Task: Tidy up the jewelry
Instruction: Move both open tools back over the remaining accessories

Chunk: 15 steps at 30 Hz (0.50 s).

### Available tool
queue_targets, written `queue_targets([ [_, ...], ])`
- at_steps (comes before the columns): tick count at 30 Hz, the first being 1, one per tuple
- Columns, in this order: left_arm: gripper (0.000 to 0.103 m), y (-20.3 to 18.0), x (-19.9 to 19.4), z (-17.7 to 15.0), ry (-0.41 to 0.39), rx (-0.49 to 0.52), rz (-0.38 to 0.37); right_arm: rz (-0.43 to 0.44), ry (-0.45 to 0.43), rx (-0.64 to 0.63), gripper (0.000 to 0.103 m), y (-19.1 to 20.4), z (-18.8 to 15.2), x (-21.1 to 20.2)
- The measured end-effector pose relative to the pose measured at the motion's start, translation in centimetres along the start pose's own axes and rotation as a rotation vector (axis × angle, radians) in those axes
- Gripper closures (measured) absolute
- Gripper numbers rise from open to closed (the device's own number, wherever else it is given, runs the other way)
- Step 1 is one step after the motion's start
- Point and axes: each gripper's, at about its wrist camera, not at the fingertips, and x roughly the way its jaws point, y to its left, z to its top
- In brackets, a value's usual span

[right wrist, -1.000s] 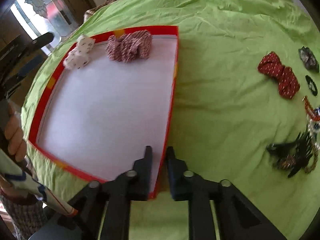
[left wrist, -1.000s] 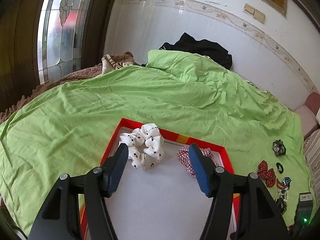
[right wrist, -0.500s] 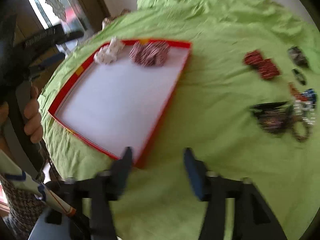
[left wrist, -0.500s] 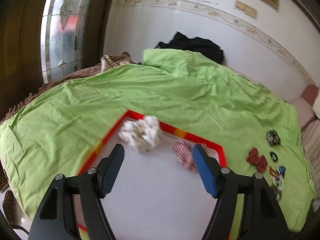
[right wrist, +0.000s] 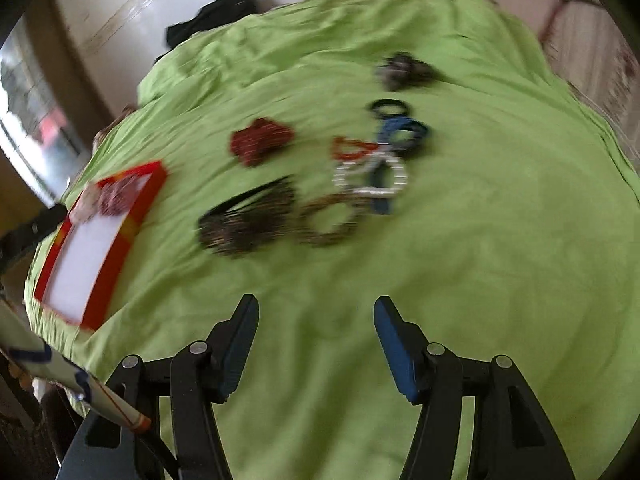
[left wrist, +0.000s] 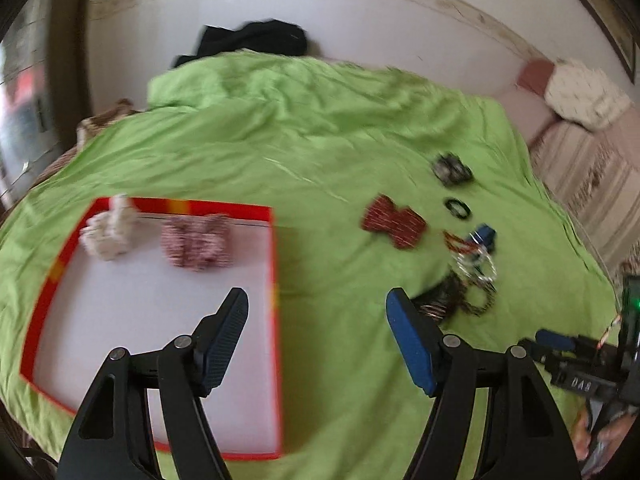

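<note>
Right gripper (right wrist: 316, 344) jaws apart, empty, just opened; left gripper (left wrist: 318, 340) apart too. Left view alone shows tray (left wrist: 276, 280) scrunchies clearly, ten o'clock; right view, bracelets (right wrist: 370, 176) at twelve.

Two scrunchies lie in one red tray (left wrist: 274, 264) – white (left wrist: 106, 234) and checked (left wrist: 196, 240); one red bow (right wrist: 260, 144) outside.
</note>
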Motion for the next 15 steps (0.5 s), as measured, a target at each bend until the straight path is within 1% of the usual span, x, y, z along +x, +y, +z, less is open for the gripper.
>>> queue_targets([
  [4,0.032,-2.1,2.4,1.9,0.048,0.012,-0.019,-0.016,-0.029,0.038,0.039,-2.4,1.3,-0.1],
  [6,0.032,-2.5,3.6,3.0,0.066,0.007,-0.023,-0.019,-0.046,0.059,0.039,-3.9,2.6,0.1],
  [10,0.032,-3.6,7.4,5.9,0.112,-0.007,-0.036,-0.03,-0.068,0.097,0.039,-6.2,5.3,1.0],
  [12,0.032,-4.0,9.7,7.1,0.14,-0.018,-0.06,-0.002,-0.07,0.144,0.038,-7.5,6.9,1.8],
  [14,0.032,-4.1,11.8,7.9,0.168,-0.033,-0.078,0.033,-0.066,0.199,0.033,-8.6,8.4,3.1],
  [15,0.032,-4.2,13.4,8.3,0.183,-0.046,-0.093,0.05,-0.064,0.229,0.032,-9.2,9.2,3.8],
])
